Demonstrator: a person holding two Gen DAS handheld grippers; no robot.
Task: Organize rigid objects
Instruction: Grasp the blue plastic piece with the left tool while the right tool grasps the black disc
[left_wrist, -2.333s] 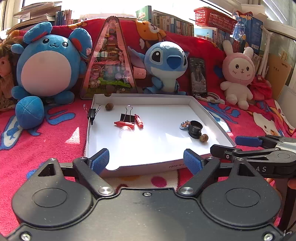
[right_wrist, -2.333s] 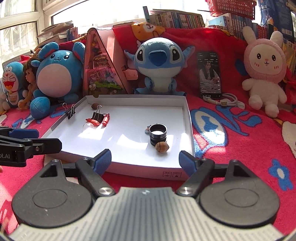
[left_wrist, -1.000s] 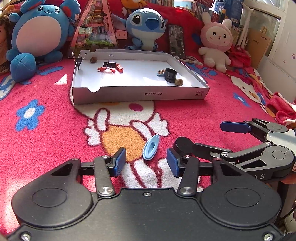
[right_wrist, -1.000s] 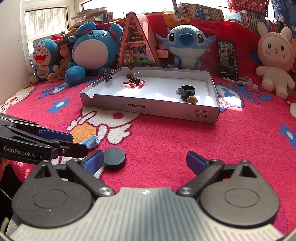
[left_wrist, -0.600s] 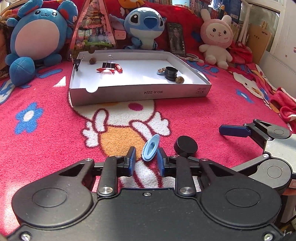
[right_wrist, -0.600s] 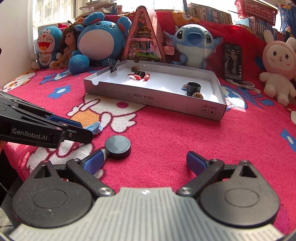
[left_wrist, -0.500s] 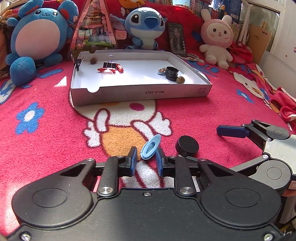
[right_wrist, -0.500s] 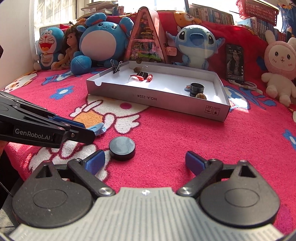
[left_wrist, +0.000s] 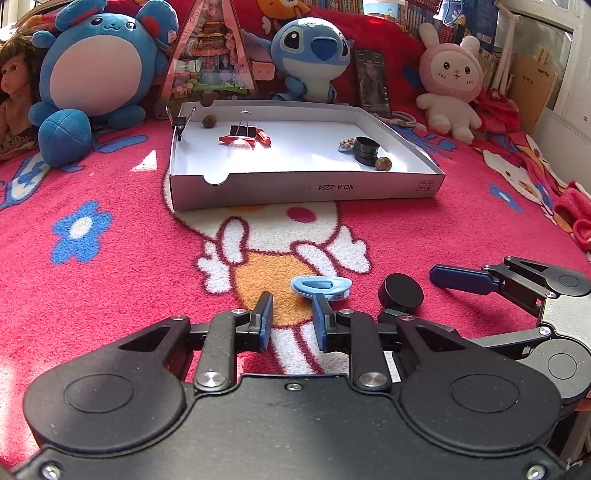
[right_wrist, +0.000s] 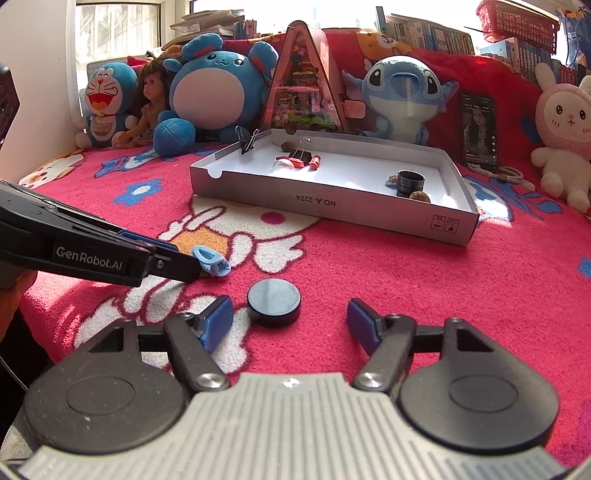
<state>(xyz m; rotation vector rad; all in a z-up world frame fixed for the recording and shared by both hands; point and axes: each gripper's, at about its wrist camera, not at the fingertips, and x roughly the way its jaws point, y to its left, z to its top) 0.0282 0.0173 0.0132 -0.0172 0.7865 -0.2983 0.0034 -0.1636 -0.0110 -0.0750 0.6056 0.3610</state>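
Blue clip (left_wrist: 320, 287) is pinched at the tips of the closed left tool (left_wrist: 291, 299), over the red blanket (left_wrist: 110, 295). Right wrist view: right tool (right_wrist: 289, 308) closing around the black disc (right_wrist: 273, 297) on the blanket, pads not touching it.

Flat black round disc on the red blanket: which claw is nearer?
Right. The right claw straddles the black disc, closing; the left claw sits beside it.

Clip (left_wrist: 320, 287) left of puck (left_wrist: 401, 291) (box (left_wrist: 303, 187) behind).
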